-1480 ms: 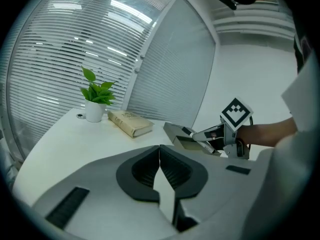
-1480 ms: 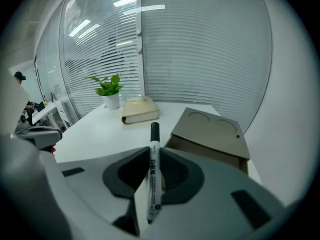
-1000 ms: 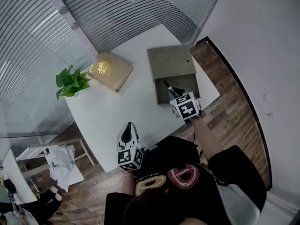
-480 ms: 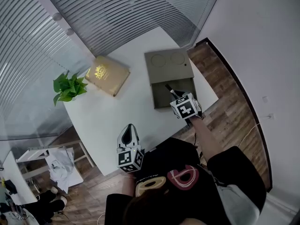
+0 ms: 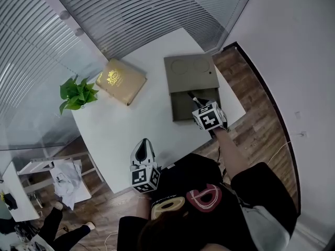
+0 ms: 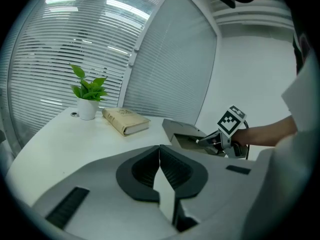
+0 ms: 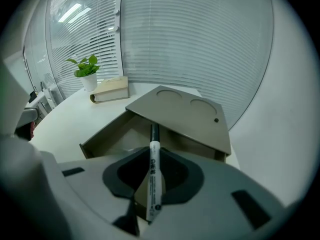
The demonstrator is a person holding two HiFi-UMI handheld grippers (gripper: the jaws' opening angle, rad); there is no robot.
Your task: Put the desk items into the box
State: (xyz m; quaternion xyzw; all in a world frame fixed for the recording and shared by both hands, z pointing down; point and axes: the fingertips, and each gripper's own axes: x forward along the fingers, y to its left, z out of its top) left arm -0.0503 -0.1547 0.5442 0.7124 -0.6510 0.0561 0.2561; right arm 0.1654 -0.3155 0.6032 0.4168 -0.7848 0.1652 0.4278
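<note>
A grey-brown box (image 5: 191, 72) stands at the table's far right, its drawer (image 5: 194, 104) pulled out toward me. My right gripper (image 5: 200, 104) hangs over the open drawer, shut on a white marker with a black cap (image 7: 152, 170) that points down into the drawer (image 7: 115, 136). My left gripper (image 5: 143, 151) hovers at the table's near edge, shut with nothing between its jaws (image 6: 161, 171). From the left gripper view the right gripper (image 6: 212, 140) shows beside the box (image 6: 182, 130).
A tan book (image 5: 121, 80) lies at the back of the white table (image 5: 125, 124), with a potted green plant (image 5: 76, 92) at the far left corner. Window blinds run behind the table. A wooden floor lies to the right.
My right gripper with the marker has sunk a little lower over the open drawer. The left gripper has kept still.
</note>
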